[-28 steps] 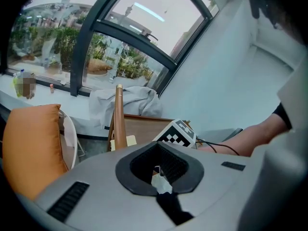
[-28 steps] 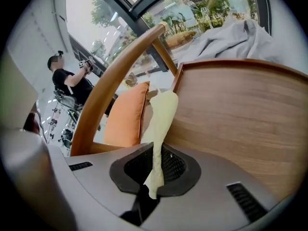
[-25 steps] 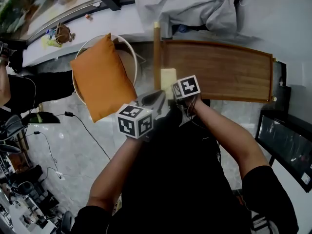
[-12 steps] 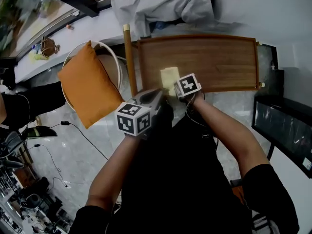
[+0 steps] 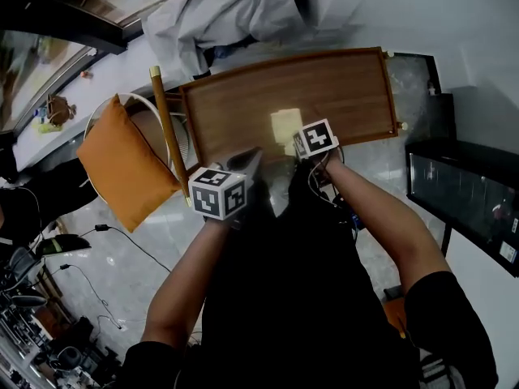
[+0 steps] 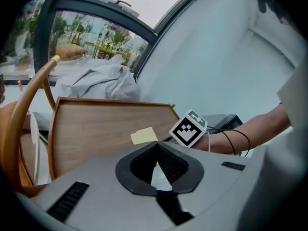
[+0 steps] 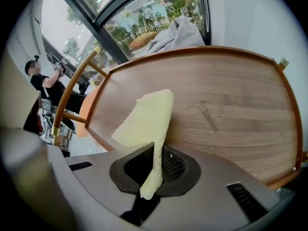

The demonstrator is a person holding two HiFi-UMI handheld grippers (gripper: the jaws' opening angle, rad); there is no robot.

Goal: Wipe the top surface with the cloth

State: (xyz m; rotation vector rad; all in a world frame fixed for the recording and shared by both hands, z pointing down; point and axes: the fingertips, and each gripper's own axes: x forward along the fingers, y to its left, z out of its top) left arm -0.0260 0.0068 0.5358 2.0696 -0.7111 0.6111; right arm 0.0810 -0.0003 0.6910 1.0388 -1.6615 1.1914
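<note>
Cloth, pale yellow and folded, lies on the wooden top about midway along its length, close to the edge nearest the person. Most of it rests flat on the wood. Its near end rises off the surface and runs down between the jaws of the right gripper, which are pressed onto it from both sides, with a short tail of cloth hanging out behind them. In the head view this gripper sits over the near edge of the top, its marker cube just beside the cloth.

The top is a long brown board with a raised rim and rounded corners.

The left gripper hovers to the left of the right one, over the near rim. Its jaw tips meet, and nothing is held between them. Both forearms reach out from the person's dark clothing.

A wooden rail with a brass tip stands just beside the left end of the top. Left of that, an orange cushion leans in a round white chair. A crumpled grey sheet is heaped on the ledge beyond the far rim, by the window. A dark unit stands to the right, apart from the top. Cables trail over the marbled floor. Another person in black appears at the left of the right gripper view.
</note>
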